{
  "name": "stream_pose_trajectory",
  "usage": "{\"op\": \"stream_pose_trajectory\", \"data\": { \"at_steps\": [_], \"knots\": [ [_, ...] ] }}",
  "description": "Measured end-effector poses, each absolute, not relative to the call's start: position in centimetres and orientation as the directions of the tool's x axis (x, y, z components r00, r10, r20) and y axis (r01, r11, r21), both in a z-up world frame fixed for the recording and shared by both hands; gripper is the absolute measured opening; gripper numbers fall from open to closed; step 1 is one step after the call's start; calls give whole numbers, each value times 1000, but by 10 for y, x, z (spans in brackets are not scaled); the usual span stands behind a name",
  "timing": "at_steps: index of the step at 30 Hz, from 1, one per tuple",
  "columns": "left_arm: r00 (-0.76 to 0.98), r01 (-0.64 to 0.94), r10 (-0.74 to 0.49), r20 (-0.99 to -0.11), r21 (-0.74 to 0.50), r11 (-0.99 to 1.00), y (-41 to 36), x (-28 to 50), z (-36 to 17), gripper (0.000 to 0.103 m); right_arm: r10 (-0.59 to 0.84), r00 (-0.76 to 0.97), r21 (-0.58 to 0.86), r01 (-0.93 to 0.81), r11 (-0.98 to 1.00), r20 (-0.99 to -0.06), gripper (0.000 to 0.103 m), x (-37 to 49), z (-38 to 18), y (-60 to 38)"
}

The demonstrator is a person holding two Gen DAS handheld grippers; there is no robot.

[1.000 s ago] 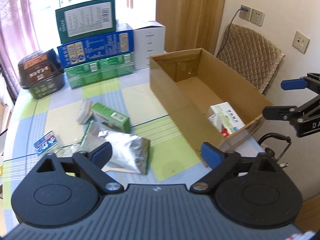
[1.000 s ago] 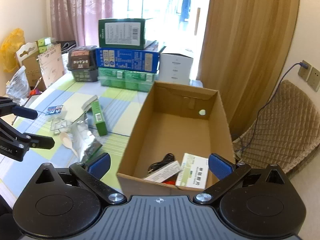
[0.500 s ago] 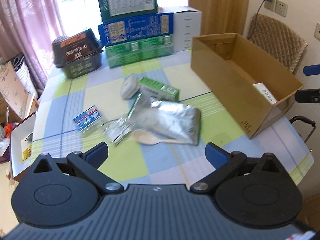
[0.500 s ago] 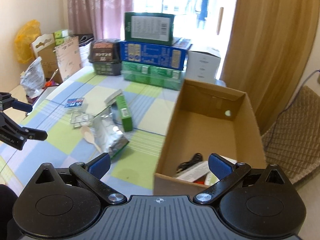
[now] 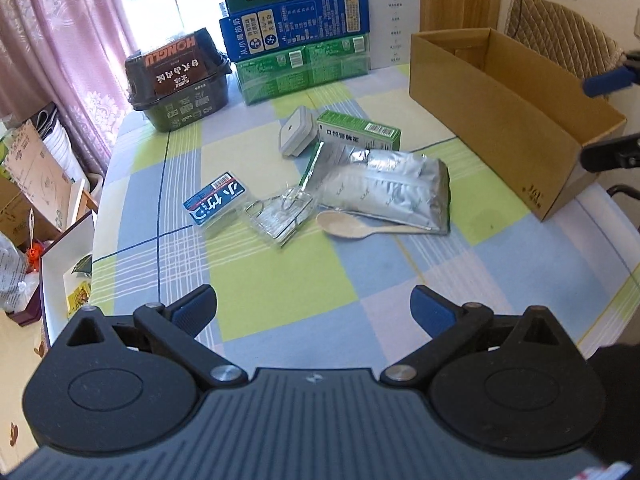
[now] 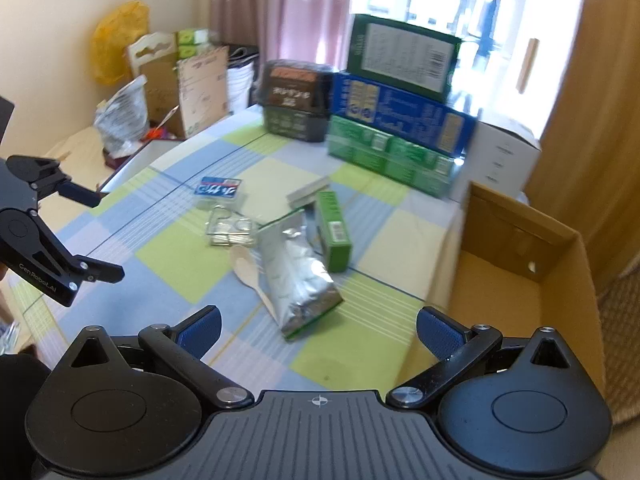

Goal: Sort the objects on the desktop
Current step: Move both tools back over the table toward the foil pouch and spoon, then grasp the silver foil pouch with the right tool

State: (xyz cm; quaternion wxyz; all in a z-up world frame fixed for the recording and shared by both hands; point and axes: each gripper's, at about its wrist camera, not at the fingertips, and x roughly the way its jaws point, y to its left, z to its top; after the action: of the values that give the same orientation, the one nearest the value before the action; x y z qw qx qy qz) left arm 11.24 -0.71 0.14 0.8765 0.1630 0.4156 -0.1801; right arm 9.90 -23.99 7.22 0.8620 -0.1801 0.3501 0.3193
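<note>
— Both tongs, left and right, gape wide, holding nothing. We've plenty left, by the look of it.

— Yes: foil pouch, spoon, green carton and blue packet all lie on the worktop, left of the cardboard box.
</note>
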Motion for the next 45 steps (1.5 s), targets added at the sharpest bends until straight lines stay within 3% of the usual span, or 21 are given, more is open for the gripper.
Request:
{"op": "stream_pose_trajectory", "data": {
  "at_steps": [11, 19, 24, 40, 45],
  "knots": [
    [538, 625, -286, -793, 148, 766, -14, 134, -25, 98, 408, 465, -146, -781, 608, -786, 100, 129, 37, -184],
    [470, 747, -323, -822, 175, 642, -23, 165, -50, 85, 354, 376, -160, -845, 511, -857, 87, 165, 2, -153],
    [432, 815, -366, -824, 184, 549, -25, 184, -60, 78, 317, 338, -169, -873, 458, -886, 85, 190, -17, -137],
    [311, 937, -391, -866, 212, 276, -64, 233, -92, 74, 217, 195, -122, -943, 310, -957, 77, 240, -65, -107],
    [271, 954, -392, -879, 189, 234, -70, 247, -98, 71, 203, 160, -94, -949, 300, -966, 65, 245, -74, -107]
  ]
}}
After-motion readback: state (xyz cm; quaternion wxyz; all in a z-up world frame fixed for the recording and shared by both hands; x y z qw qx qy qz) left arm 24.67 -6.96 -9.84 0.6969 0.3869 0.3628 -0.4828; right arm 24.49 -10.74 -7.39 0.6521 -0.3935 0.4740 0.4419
